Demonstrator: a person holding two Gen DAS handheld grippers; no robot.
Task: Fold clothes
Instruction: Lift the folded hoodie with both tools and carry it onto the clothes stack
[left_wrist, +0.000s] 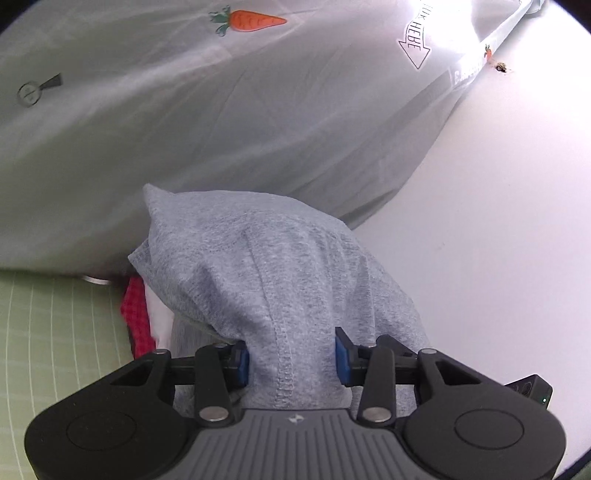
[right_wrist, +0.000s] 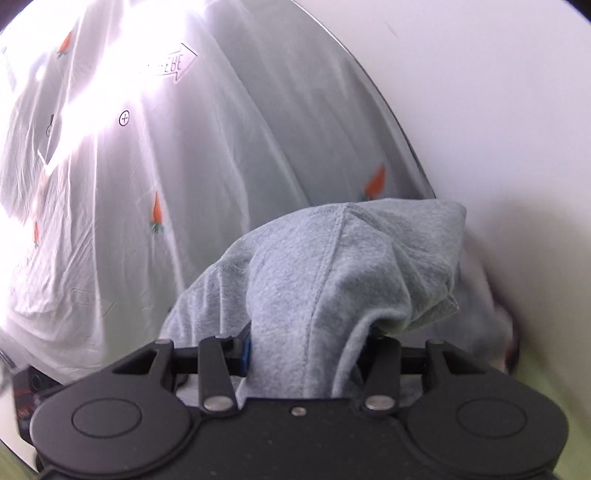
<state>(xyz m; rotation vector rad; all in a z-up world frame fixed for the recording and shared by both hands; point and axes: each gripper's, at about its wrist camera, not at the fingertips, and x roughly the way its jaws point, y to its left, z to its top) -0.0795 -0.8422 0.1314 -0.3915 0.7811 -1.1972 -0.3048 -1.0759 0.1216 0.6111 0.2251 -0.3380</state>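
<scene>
In the left wrist view, a bunched fold of the heathered grey knit garment (left_wrist: 273, 280) is seen between the blue-padded fingers of the left gripper (left_wrist: 291, 363). The left pad touches the cloth, while a sliver of gap appears at the right pad, so a firm pinch cannot be confirmed. The cloth is heaped up and forward over the fingertips, with a stitched seam running along the pointing direction. Behind it hangs a pale translucent curtain printed with orange carrots (left_wrist: 184, 110); a red checked cloth (left_wrist: 136, 314) lies low at the left.

In the right wrist view, the same grey garment (right_wrist: 332, 266) is draped over the right gripper (right_wrist: 306, 354), hiding its right finger; whether it is clamped cannot be told. Each hand appears equally near its own end, so the garment is judged to span sideways between them.
</scene>
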